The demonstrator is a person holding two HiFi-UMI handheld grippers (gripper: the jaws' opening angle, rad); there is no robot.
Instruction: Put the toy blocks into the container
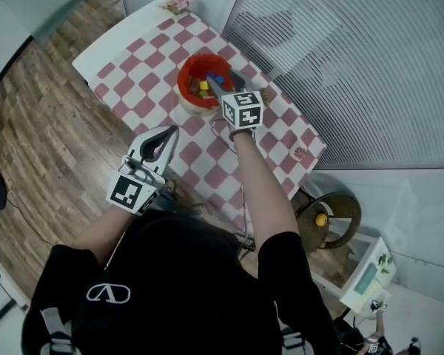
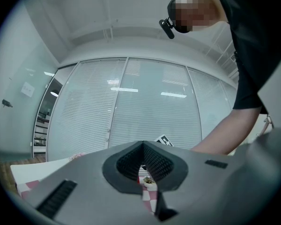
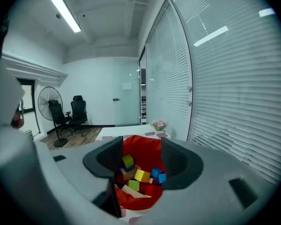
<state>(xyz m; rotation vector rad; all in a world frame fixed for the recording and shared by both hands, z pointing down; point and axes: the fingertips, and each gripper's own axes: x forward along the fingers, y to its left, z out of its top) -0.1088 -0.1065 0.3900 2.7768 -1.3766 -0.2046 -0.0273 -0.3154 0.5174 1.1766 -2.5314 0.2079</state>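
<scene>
Over red container (image 1: 191, 71) of toy blocks (image 3: 141, 175), right gripper (image 3: 141, 146) jaws spread, left gripper (image 2: 143, 144) jaws pressed together, white emblem (image 1: 108, 293) on shirt (image 1: 185, 287)

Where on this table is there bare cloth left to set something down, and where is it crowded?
Free: the checked cloth between the pink flowers and the red container, and the stretch between the container and the left tool. Crowded: at the container, where the right tool hangs over the blocks.
</scene>
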